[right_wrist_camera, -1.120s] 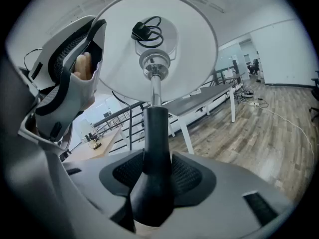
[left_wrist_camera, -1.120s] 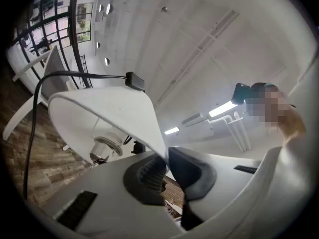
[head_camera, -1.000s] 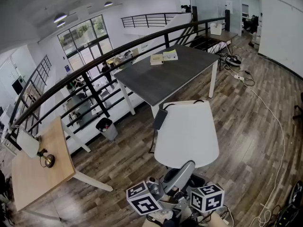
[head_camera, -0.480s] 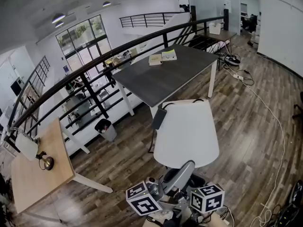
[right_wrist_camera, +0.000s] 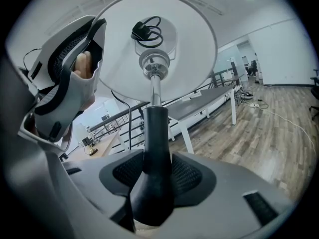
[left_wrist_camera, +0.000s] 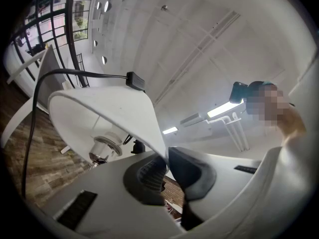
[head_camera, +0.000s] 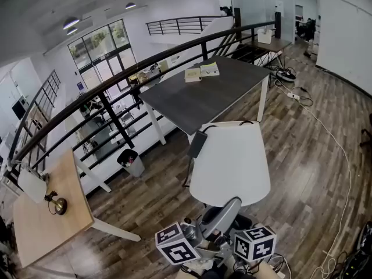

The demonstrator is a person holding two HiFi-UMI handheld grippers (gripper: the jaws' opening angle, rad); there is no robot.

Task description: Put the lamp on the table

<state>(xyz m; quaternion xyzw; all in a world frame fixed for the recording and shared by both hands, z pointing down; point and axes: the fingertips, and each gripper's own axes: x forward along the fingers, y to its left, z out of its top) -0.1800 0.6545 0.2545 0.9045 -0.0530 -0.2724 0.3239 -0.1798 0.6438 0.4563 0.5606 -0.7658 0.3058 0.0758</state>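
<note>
I carry a lamp with a wide white shade (head_camera: 231,163) over the wooden floor, short of the dark grey table (head_camera: 197,97). My left gripper (left_wrist_camera: 166,164) points upward and is shut on the shade's near rim (left_wrist_camera: 114,108); the bulb socket (left_wrist_camera: 104,147) and the black cord (left_wrist_camera: 75,73) show under the shade. My right gripper (right_wrist_camera: 157,176) is shut on the lamp's dark stem (right_wrist_camera: 156,133) below the shade (right_wrist_camera: 169,44). In the head view the left gripper (head_camera: 224,209) reaches the shade's edge, and the right gripper's jaws are hidden beneath it.
Two books (head_camera: 201,71) lie at the dark table's far end. A black railing (head_camera: 116,77) runs behind it, with a bin (head_camera: 130,161) below. A light wooden table (head_camera: 43,222) with a small brass object (head_camera: 58,205) stands left. Cables (head_camera: 331,150) trail across the floor at right.
The lamp and both grippers have shifted slightly across the floor. Both grips are the same.
</note>
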